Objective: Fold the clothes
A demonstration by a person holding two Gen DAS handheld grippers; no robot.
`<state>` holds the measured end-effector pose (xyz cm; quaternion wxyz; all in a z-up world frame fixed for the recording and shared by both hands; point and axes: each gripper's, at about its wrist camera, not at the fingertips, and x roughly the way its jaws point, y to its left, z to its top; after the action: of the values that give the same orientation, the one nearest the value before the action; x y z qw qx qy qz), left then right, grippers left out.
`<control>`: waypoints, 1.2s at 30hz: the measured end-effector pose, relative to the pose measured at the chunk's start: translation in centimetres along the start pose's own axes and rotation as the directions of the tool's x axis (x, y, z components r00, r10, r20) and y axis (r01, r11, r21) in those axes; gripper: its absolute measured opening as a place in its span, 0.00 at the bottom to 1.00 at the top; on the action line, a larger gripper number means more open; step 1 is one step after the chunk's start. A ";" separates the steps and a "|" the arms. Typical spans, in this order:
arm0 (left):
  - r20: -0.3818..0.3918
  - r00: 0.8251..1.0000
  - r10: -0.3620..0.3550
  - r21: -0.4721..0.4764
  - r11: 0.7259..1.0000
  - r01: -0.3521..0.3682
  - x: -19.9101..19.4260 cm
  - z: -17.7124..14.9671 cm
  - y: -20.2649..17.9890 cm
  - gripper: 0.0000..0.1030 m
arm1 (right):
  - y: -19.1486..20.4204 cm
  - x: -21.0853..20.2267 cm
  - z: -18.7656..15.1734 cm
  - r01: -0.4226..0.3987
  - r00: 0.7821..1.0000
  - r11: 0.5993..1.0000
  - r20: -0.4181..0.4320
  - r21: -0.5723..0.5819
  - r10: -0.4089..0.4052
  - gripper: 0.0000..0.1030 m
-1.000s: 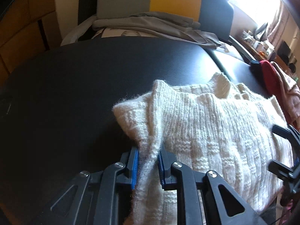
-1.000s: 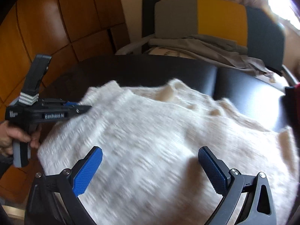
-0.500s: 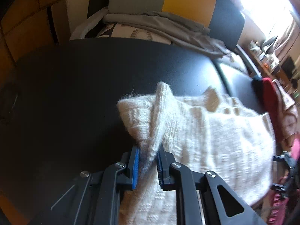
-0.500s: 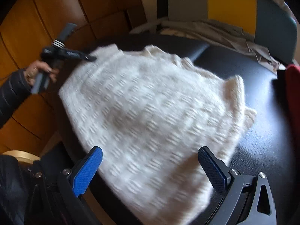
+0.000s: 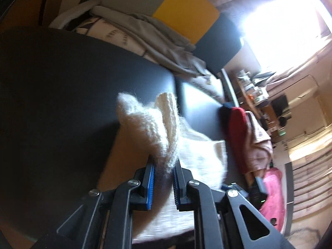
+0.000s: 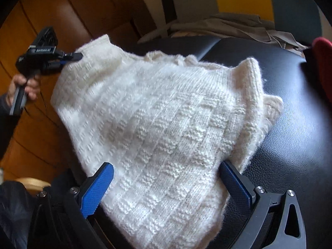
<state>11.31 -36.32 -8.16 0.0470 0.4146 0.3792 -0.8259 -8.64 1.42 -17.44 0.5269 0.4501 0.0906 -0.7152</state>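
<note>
Left wrist view: the left gripper (image 5: 162, 183) is clenched on a bunched edge of the cream knitted sweater (image 5: 164, 128), which trails down to the right onto the black table (image 5: 62, 95).

Right wrist view: the right gripper (image 6: 166, 188) is spread wide and grasps nothing, the sweater's near end lying between its fingers. The garment stretches diagonally away up-left to the left gripper, partly off the table edge.

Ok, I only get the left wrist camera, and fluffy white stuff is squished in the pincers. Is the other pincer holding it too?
Observer: No. The right gripper is open. Its blue pads sit on either side of the white sweater without pinching it.
Operator: Is the sweater all scrunched up?
Observer: No, it is mostly spread flat on the black table, with one corner held up by the left gripper.
Operator: Who's holding that one?
Observer: A hand in a dark sleeve grips its handle.
</note>
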 end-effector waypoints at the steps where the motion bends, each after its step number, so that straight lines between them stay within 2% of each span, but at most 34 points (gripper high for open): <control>1: 0.000 1.000 -0.015 0.000 1.000 0.015 0.3 0.0 -1.0 0.13 | -0.1 -0.1 -0.1 -0.006 1.000 1.000 0.015 0.007 0.006 1.00; 5: -0.002 0.996 -0.092 -0.021 0.996 0.092 1.7 0.0 -5.2 0.13 | 0.1 0.0 -0.3 0.005 0.999 1.000 0.038 0.014 -0.005 1.00; 13: -0.012 0.982 -0.190 -0.015 0.982 0.190 4.2 -1.0 -13.8 0.13 | 0.1 0.1 -0.7 -0.011 0.997 1.000 0.079 0.025 0.009 1.00; 17: -0.054 0.970 -0.237 -0.047 0.971 0.235 7.0 -1.4 -16.7 0.13 | 0.3 0.2 -0.9 -0.028 0.995 0.999 0.098 0.029 0.025 1.00; 19: -0.082 0.966 -0.246 -0.049 0.969 0.242 8.9 -1.8 -18.6 0.13 | 0.3 0.2 -1.0 -0.040 0.993 0.999 0.109 0.033 0.036 1.00; 24: -0.180 0.970 -0.162 -0.050 0.987 0.155 15.0 -2.5 -20.5 0.13 | 0.7 0.2 -1.3 -0.052 0.990 0.998 0.130 0.036 0.047 1.00; 25: -0.215 0.967 -0.138 -0.057 0.990 0.129 16.7 -2.6 -20.4 0.13 | 0.7 0.2 -1.4 -0.058 0.989 0.998 0.138 0.039 0.052 1.00; 27: -0.298 0.940 -0.164 -0.107 0.985 0.138 19.7 -3.2 -20.1 0.14 | 0.7 0.1 -1.6 -0.066 0.987 0.997 0.150 0.043 0.059 1.00; 30: -0.332 0.932 -0.143 -0.093 0.989 0.119 21.2 -3.4 -20.6 0.15 | 1.2 -0.1 -1.7 -0.055 0.987 0.998 0.153 0.033 0.050 1.00; 35: -0.349 0.911 -0.220 -0.110 0.975 0.193 19.0 -2.9 -21.7 0.16 | 2.4 -1.9 -2.9 0.007 0.992 1.000 0.128 0.030 -0.011 1.00; 36: -0.352 0.900 -0.259 -0.118 0.966 0.232 18.3 -2.7 -21.9 0.16 | 2.6 -2.3 -3.2 0.017 0.992 0.999 0.122 0.035 -0.022 1.00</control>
<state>-7.47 -14.65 -9.47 -0.1133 0.5075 0.4603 -0.7195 -4.57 3.78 -16.71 0.5167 0.4135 0.0504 -0.7480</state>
